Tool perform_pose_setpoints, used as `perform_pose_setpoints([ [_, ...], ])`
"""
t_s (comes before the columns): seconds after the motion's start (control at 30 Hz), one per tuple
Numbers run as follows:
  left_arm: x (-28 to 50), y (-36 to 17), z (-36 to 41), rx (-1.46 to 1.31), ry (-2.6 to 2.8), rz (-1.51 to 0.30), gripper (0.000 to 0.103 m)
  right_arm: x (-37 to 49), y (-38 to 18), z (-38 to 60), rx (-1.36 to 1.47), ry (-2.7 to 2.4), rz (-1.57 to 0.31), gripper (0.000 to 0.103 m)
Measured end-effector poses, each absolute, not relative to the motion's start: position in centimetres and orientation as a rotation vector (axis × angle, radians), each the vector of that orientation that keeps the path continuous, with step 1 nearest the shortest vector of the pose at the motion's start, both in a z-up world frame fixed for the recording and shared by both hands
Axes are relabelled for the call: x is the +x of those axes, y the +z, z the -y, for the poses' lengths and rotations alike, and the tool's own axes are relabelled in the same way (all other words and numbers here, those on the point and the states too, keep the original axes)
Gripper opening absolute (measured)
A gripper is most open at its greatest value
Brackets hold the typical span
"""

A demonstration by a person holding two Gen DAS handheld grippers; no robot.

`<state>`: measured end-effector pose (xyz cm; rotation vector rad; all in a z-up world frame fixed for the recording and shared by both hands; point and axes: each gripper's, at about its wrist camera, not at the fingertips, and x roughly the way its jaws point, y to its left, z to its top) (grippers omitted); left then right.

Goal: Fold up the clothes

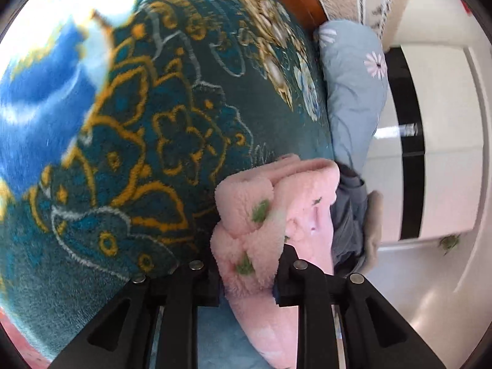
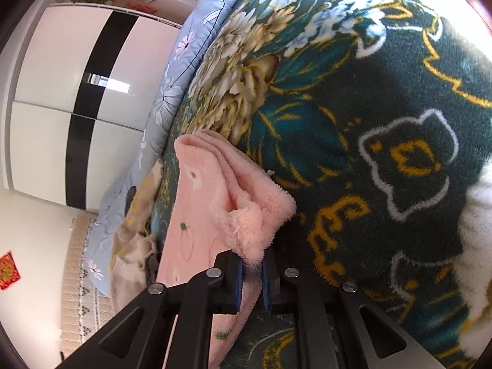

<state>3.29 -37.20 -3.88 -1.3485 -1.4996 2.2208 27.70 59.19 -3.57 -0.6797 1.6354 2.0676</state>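
Clearly, a folded pink fleece garment is pinched by both claws: thick folds are gripped by the left claw, while a fluffy corner is clamped between the blue pads of the right claw. The garment is lying against a dark green floral blanket, beside which a pale blue quilt is seen.

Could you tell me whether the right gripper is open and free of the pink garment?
No, the right gripper is shut on a fluffy edge of the pink garment, pinched between its blue pads.
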Motion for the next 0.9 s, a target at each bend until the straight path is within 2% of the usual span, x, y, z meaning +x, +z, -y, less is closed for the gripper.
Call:
perform_pose_setpoints([
  [0.07, 3.4, -3.1, 37.2, -1.362, 2.240, 1.471, 0.029, 27.9, -3.6, -59.2, -0.675, 2.072, -1.640, 0.011],
  [0.13, 4.0, -2.5, 37.4, -1.366, 2.245, 1.482, 0.037, 27.8, -3.6, -59.2, -0.674, 2.078, -1.636, 0.011],
  [0.2, 4.6, -1.5, 38.1, -1.357, 2.280, 1.513, 0.051, 27.9, -3.6, -59.2, -0.667, 2.083, -1.641, 0.012],
  [0.3, 5.7, 1.2, 39.3, -1.273, 2.379, 1.534, 0.052, 27.9, -3.6, -59.2, -0.657, 2.091, -1.650, 0.012],
  [0.4, 6.3, 5.6, 37.6, -1.152, 2.484, 1.407, 0.053, 28.0, -3.6, -59.1, -0.650, 2.099, -1.652, 0.013],
  [0.5, 6.1, 9.1, 31.6, -1.056, 2.487, 1.207, 0.053, 28.1, -3.5, -59.1, -0.641, 2.106, -1.657, 0.013],
  [0.6, 7.0, 9.9, 23.6, -1.068, 2.393, 0.986, 0.053, 28.2, -3.5, -59.0, -0.631, 2.113, -1.665, 0.013],
  [0.77, 7.8, 8.5, 6.8, -1.138, 2.176, 0.639, 0.053, 28.4, -3.6, -59.0, -0.610, 2.118, -1.694, 0.013],
  [0.9, 10.6, 6.4, -3.1, -1.205, 2.026, 0.390, 0.053, 28.5, -3.6, -59.0, -0.594, 2.133, -1.712, 0.014],
])
